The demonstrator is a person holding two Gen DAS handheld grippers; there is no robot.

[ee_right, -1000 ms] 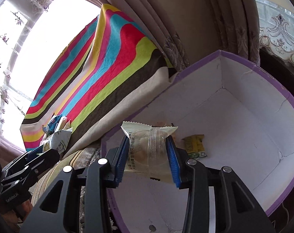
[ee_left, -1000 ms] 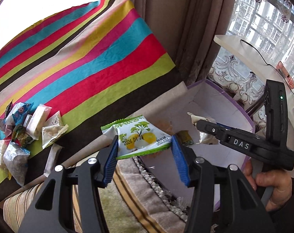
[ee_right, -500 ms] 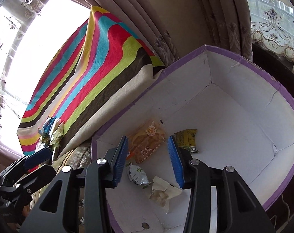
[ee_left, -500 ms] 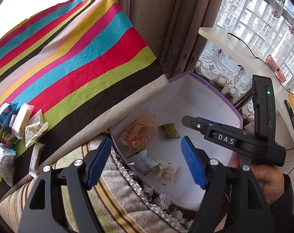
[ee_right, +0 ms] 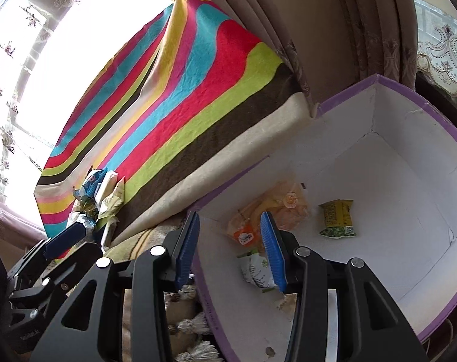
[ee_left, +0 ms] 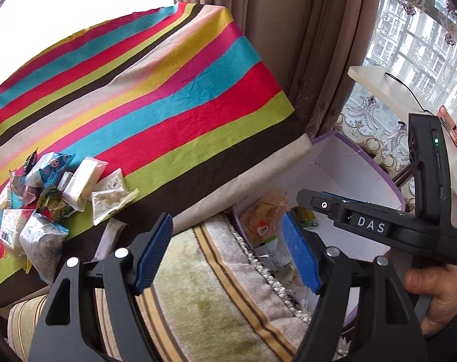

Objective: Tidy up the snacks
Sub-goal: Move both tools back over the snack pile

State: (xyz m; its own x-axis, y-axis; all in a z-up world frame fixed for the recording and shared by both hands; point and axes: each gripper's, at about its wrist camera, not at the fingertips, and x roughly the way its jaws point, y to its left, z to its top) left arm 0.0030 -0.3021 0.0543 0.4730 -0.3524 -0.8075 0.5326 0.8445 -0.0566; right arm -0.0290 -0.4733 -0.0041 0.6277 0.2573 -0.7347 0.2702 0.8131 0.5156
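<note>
Purple-rimmed box (ee_right: pixel 433 114) with orange packet (ee_right: pixel 276 208), yellow-green packet (ee_right: pixel 337 217) and white packet (ee_right: pixel 255 271) on its floor. Left gripper (ee_left: pixel 228 253) wide, empty — right gripper (ee_right: pixel 231 247) parted, empty, over the box edge. More snack packets (ee_left: pixel 56 193) piled on striped worktop cloth (ee_left: pixel 168 90).

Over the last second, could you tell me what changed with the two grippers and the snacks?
Both let go: the left gripper dropped its green-and-white packet and the right gripper its clear packet into the purple box; both stand open and empty. The snack pile on the striped cloth stayed put.
</note>
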